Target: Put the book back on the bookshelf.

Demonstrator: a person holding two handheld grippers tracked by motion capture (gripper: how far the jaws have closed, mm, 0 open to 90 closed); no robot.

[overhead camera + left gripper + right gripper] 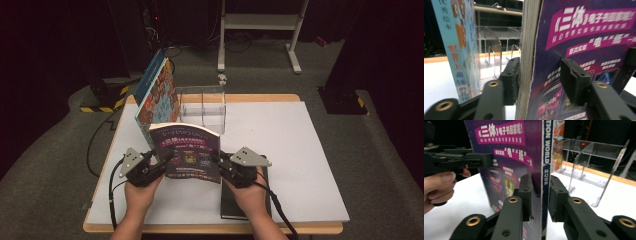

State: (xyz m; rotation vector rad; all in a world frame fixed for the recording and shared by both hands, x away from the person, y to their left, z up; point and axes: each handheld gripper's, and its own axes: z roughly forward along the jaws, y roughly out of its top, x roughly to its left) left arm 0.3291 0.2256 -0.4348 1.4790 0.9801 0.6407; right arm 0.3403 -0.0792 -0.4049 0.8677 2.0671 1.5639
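Purple paperback [192, 155] stands upright on the white table [300, 165], pinched at its spine end by the right gripper [541, 197] and straddled at its page edge by the left gripper [541, 75].

The right jaws press flat against either side of the spine. The left jaws stand spread: one pad lies against the page block, the other hangs clear in front of the cover, so the right grip seems to carry the book alone. It looks light and fairly stiff across its thickness, but the glossy cover may slide, and the cover edge between the left jaws is already frayed. The spine, where the binding is firmest, is the safer place to hold.

Beyond the jaws lean a blue picture book [159, 92] and a clear acrylic rack [202, 107]. A dark book [232, 202] lies flat below the right hand [250, 195], largely covered. Whether the paperback's lower edge rests on the table or hovers is hard to tell.
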